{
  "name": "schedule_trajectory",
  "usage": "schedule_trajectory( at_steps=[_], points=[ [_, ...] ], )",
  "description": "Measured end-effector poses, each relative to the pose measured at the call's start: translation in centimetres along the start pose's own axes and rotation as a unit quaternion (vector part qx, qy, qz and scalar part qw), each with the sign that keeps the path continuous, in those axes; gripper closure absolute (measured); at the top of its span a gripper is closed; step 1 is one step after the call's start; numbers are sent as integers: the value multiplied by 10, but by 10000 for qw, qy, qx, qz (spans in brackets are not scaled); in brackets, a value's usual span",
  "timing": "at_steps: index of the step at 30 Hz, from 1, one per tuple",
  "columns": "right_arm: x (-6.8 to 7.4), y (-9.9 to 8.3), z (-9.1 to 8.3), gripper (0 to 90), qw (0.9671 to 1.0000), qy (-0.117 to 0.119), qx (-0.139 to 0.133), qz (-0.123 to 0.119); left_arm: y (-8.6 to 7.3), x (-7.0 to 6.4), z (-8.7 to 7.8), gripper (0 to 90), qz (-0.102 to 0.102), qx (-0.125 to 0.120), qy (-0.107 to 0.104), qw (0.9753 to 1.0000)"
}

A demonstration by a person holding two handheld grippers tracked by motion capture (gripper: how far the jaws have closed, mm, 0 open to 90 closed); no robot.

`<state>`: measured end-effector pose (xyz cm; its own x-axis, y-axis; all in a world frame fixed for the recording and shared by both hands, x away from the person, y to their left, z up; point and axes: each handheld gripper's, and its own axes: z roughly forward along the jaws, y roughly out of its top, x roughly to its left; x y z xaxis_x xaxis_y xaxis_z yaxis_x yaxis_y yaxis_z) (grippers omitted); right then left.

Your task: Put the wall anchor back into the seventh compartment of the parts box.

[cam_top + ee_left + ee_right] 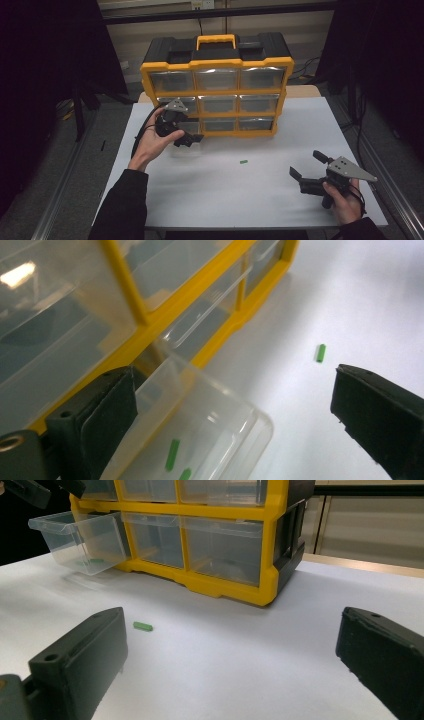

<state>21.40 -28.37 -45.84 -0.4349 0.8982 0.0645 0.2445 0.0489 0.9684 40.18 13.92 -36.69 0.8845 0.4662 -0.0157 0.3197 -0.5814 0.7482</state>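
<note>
1. With clear plastic drawer (80, 540) pulled out at yellow organizer's (216, 64) bottom-left, left gripper (186, 136) hovers wide open over it.
2. Right gripper (307, 172), jaws wide, waits near white table's (225, 190) front-right corner; small green peg (243, 161) lies mid-table, likely drawer-bound.

The high view is dim, dark at both sides, with only the tabletop (260, 190) lit. Glare streaks the clear drawer fronts (20, 275). Near jaws blur softly; shadows under the organiser (220, 587) are faint.
</note>
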Motion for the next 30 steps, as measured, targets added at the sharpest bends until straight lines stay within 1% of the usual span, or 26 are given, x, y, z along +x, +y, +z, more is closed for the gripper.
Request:
schedule_trajectory(
  at_steps=[1, 2, 3, 5, 7, 8, 10, 11, 12, 13, 15, 16, 19, 21, 22, 23, 26, 27, 28, 29, 30],
  points=[
    [0, 0, 0, 0, 10000, 0, 1, 0, 1, -1, 1, 40, -22, -5, -11, 10000],
    [0, 0, 0, 0, 10000, 2, 0, 4, 1, -2, 2, 40, 28, -1, -15, 10000],
    [0, 0, 0, 0, 10000, 1, -1, 9, 2, -4, 4, 38, 18, -34, -9, 10000],
    [0, 0, 0, 0, 10000, 2, 1, 8, 3, -6, 7, 38, 25, 10, -17, 10000],
    [0, 0, 0, 0, 10000, 3, -1, 9, 4, -8, 9, 38, 15, 13, -87, 10000],
    [0, 0, 0, 0, 10000, 6, -2, 3, 4, -9, 11, 39, -23, -48, -142, 9999],
    [0, 0, 0, 0, 10000, 5, 0, 2, 6, -11, 14, 39, -3, -63, -134, 9999],
    [0, 0, 0, 0, 10000, 6, -1, 2, 7, -13, 15, 39, 22, 8, -138, 9999],
    [0, 0, 0, 0, 10000, -2, -5, 7, 7, -13, 17, 39, 73, -5, -149, 9999],
    [0, 0, 0, 0, 10000, -3, -3, 7, 8, -15, 18, 39, 65, 28, -163, 9998],
    [0, 0, 0, 0, 10000, 1, -6, 6, 9, -18, 22, 41, 106, -10, -184, 9998],
    [0, 0, 0, 0, 10000, 6, -1, 1, 10, -19, 23, 42, 161, 21, -202, 9997],
    [0, 0, 0, 0, 10000, 1, -5, 14, 13, -24, 28, 45, 138, 45, -225, 9996],
    [0, 0, 0, 0, 10000, 1, -7, 3, 15, -25, 30, 46, 241, 110, -223, 9994],
    [0, 0, 0, 0, 10000, 1, -6, 7, 16, -27, 33, 48, 191, 76, -251, 9995],
    [0, 0, 0, 0, 10000, 2, -4, 3, 17, -29, 34, 49, 262, 112, -277, 9992],
    [0, 0, 0, 0, 10000, 10, 0, 3, 21, -35, 40, 48, 249, 93, -374, 9989],
    [0, 0, 0, 0, 10000, 3, -4, 7, 22, -36, 41, 48, 301, 149, -367, 9988],
    [0, 0, 0, 0, 10000, 3, -5, 7, 23, -37, 43, 48, 392, 197, -423, 9981],
    [0, 0, 0, 0, 10000, 6, -6, 7, 24, -39, 46, 47, 379, 193, -444, 9981],
    [0, 0, 0, 0, 10000, 5, -5, 8, 25, -40, 47, 46, 356, 246, -500, 9978]
  ],
)
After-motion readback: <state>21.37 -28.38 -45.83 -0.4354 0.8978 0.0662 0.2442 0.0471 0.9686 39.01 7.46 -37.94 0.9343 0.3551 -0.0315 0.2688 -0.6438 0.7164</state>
